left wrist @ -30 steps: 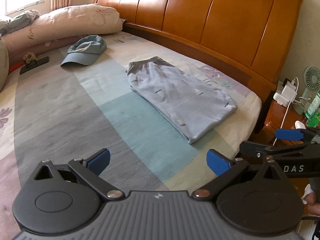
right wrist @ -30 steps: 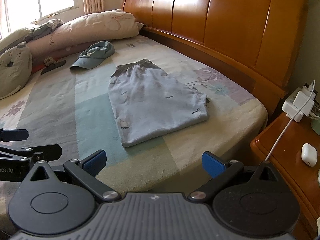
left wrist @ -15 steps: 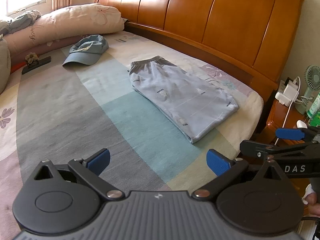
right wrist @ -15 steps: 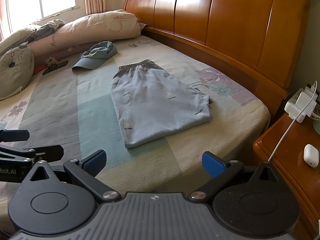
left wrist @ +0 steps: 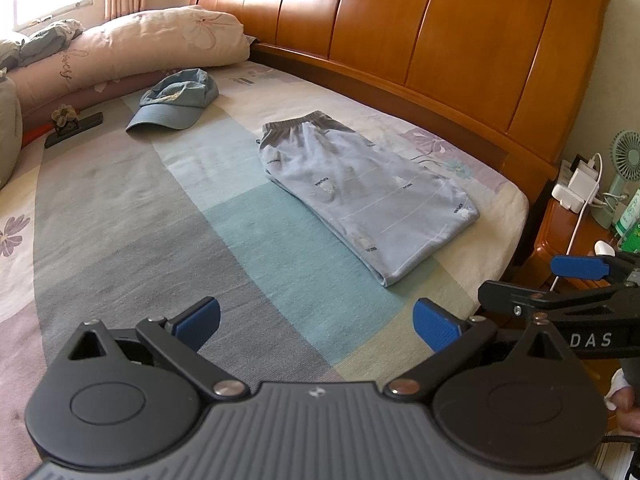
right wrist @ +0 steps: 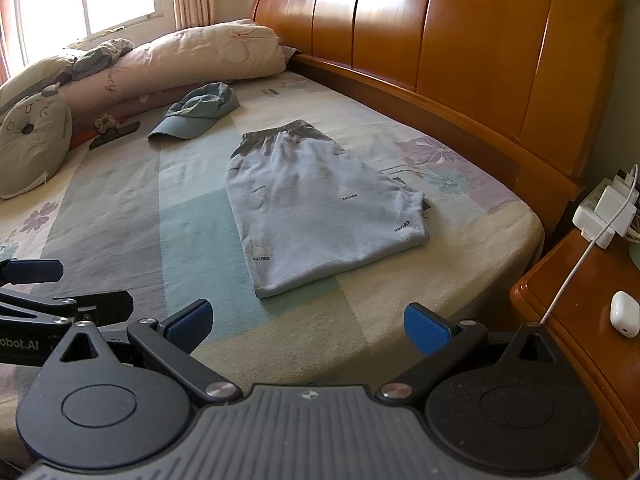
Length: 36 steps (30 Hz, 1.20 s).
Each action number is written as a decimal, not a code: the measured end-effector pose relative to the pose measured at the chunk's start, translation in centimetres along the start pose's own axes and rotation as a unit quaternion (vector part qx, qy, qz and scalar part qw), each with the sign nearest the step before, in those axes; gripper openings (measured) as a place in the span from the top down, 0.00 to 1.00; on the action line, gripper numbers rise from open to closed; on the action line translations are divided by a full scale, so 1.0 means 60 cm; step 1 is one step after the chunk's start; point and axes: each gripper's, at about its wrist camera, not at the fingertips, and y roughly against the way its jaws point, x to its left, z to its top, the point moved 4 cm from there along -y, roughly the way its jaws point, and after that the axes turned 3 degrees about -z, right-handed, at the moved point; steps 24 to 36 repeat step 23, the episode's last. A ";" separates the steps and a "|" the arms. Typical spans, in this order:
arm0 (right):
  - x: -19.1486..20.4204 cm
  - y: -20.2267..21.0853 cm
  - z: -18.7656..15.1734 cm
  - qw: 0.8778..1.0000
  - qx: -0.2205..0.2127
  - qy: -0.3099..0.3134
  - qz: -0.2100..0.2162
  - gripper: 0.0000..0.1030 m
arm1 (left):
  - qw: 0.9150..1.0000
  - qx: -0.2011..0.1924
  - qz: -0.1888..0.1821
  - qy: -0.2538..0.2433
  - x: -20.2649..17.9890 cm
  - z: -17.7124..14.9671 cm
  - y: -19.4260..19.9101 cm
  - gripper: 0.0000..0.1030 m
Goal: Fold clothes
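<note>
One pair of folded shorts [right wrist: 316, 204] is lying on the bed [right wrist: 120, 208], with one cap [right wrist: 196, 114] sitting at about eleven o'clock from it. Two tongs are showing, the left tongs [left wrist: 316, 322] and the right tongs [right wrist: 306, 320]. One earbud case [right wrist: 624, 314] is resting on the nightstand [right wrist: 580, 320].

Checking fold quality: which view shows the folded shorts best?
The right wrist view: the folded shorts lie nearly head-on, top face and near hem visible. The left wrist view shows them obliquely, mainly the stacked left edge.
</note>
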 end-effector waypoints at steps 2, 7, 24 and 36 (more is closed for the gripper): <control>0.000 -0.001 0.000 1.000 0.000 0.001 0.000 0.00 | 1.000 0.000 0.000 0.000 0.000 0.000 -0.001 0.01; 0.001 -0.001 -0.001 1.000 0.001 0.001 0.000 0.00 | 1.000 0.001 0.000 0.000 0.002 0.000 -0.001 0.01; 0.003 -0.001 0.002 1.000 0.000 0.004 0.000 0.00 | 1.000 -0.004 -0.006 -0.002 0.003 -0.001 0.002 0.01; 0.003 -0.001 0.002 1.000 0.000 0.004 0.000 0.00 | 1.000 -0.004 -0.006 -0.002 0.003 -0.001 0.002 0.01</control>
